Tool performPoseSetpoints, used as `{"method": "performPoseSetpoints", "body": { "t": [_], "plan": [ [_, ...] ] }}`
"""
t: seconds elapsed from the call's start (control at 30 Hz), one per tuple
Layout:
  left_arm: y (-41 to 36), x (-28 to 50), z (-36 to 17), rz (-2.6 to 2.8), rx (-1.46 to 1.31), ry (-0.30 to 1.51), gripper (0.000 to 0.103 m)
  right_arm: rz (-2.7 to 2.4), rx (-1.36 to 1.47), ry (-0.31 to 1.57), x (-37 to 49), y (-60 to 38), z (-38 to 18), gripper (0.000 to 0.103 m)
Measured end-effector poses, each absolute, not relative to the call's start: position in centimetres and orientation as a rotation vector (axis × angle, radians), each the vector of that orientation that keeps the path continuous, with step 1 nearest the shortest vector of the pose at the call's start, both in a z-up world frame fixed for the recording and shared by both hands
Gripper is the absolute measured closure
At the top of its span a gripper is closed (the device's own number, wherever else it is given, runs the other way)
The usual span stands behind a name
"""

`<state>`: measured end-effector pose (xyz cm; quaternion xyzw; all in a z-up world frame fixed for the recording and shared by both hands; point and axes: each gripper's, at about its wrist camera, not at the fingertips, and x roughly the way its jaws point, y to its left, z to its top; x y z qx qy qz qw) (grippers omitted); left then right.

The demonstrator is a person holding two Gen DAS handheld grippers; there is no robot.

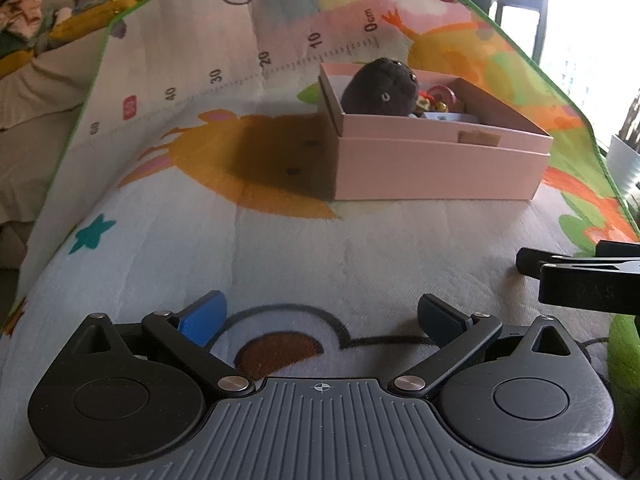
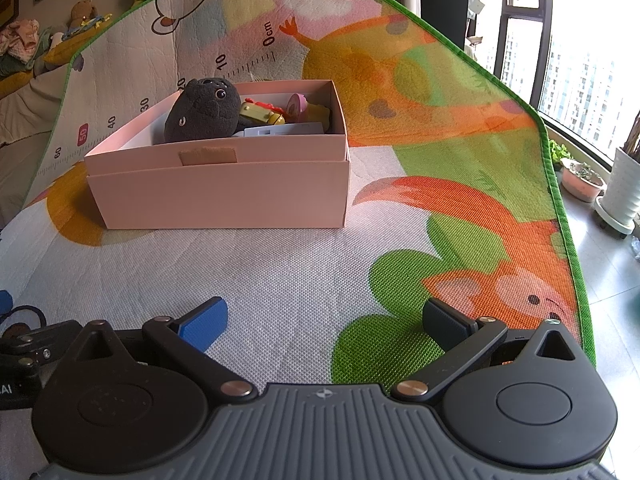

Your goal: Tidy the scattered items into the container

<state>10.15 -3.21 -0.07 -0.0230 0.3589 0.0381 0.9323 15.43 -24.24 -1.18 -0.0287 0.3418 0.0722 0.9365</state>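
A pink cardboard box [image 1: 440,168] [image 2: 224,196] stands on the play mat. Inside it sit a dark grey plush toy [image 1: 380,88] [image 2: 202,106], a yellow and red toy [image 2: 262,114], a pink round toy [image 2: 298,104] and a pale blue flat piece [image 2: 284,130]. My left gripper [image 1: 322,318] is open and empty, low over the mat, well short of the box. My right gripper [image 2: 324,318] is also open and empty, in front of the box. Part of the right gripper shows at the right edge of the left wrist view [image 1: 584,280].
The colourful mat [image 2: 440,160] has a green edge [image 2: 556,200]. Beyond it on the right are tiled floor, plant pots [image 2: 622,188] and a window. At the back left lies a pile of soft toys and cushions [image 1: 48,16].
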Motion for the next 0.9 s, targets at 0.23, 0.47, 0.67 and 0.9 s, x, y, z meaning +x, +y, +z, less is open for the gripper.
{"method": "performPoseSetpoints", "body": {
  "t": [0.23,0.47,0.67,0.9],
  "plan": [
    [-3.4,10.2,-0.2,0.087,-0.045,0.722,0.000,0.148,-0.059,0.699,15.4,-24.3,-1.2,0.000],
    [-3.2,10.0,-0.1,0.061,-0.039,0.731,0.000,0.173,-0.055,0.701,12.7,-24.9,-1.0,0.000],
    [-3.8,9.2,0.0,0.070,-0.025,0.741,0.000,0.190,-0.055,0.699,10.9,-25.1,-0.9,0.000],
    [-3.8,8.7,0.0,0.075,-0.031,0.729,0.000,0.188,-0.060,0.697,10.9,-25.1,-1.0,0.000]
  ]
}}
